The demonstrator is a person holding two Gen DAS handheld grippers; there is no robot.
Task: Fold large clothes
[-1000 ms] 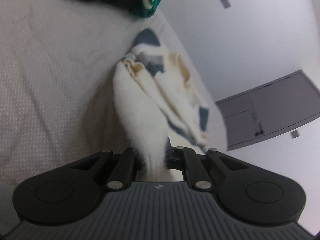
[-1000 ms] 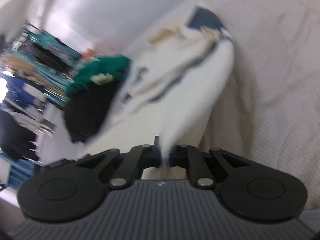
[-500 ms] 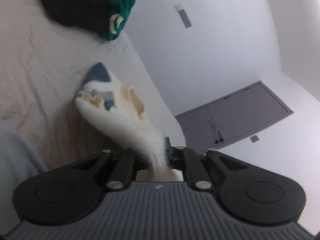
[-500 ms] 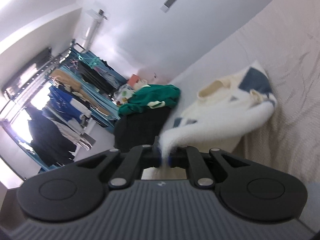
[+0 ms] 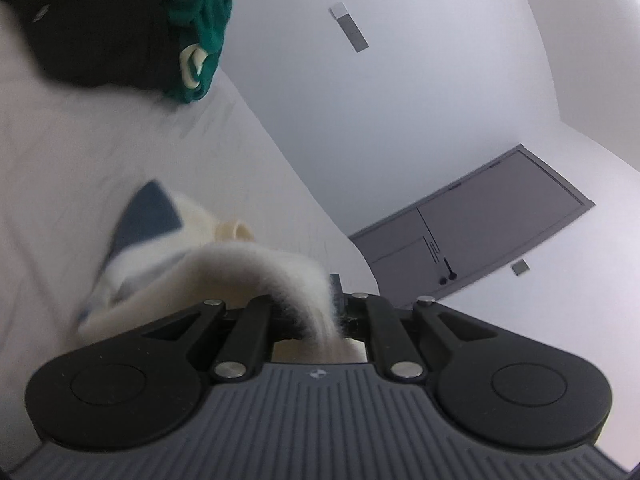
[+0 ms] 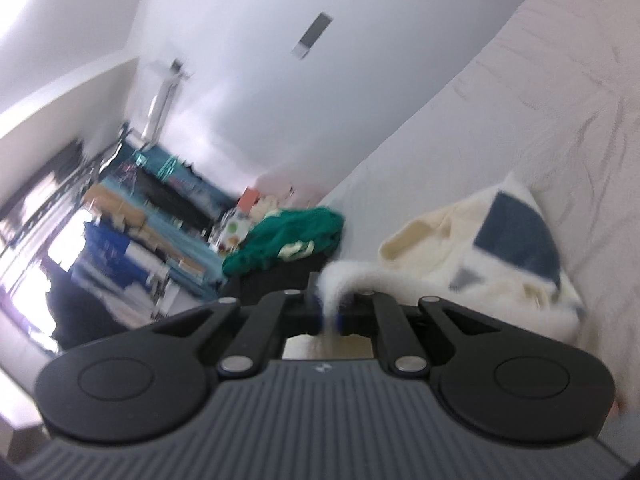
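Note:
A fluffy white sweater (image 5: 168, 248) with blue-grey patches and a cream lining lies bunched on the beige bed (image 5: 60, 168). My left gripper (image 5: 322, 308) is shut on a fuzzy white edge of it, which arches up from the pile into the jaws. In the right wrist view the same sweater (image 6: 480, 248) trails off to the right over the bed (image 6: 560, 100), and my right gripper (image 6: 330, 312) is shut on another white edge of it. Both views are blurred by motion.
A heap of black and green clothes (image 5: 120, 20) lies at the far end of the bed, also seen as clothes (image 6: 288, 244) in the right wrist view. A grey door (image 5: 480, 232) stands in the white wall. A crowded clothes rack (image 6: 140, 208) fills the far left.
Both grippers have risen with the sweater's edges held, and the views tilted up toward the walls. The sweater has stretched out from a hanging bunch into an arch below the jaws.

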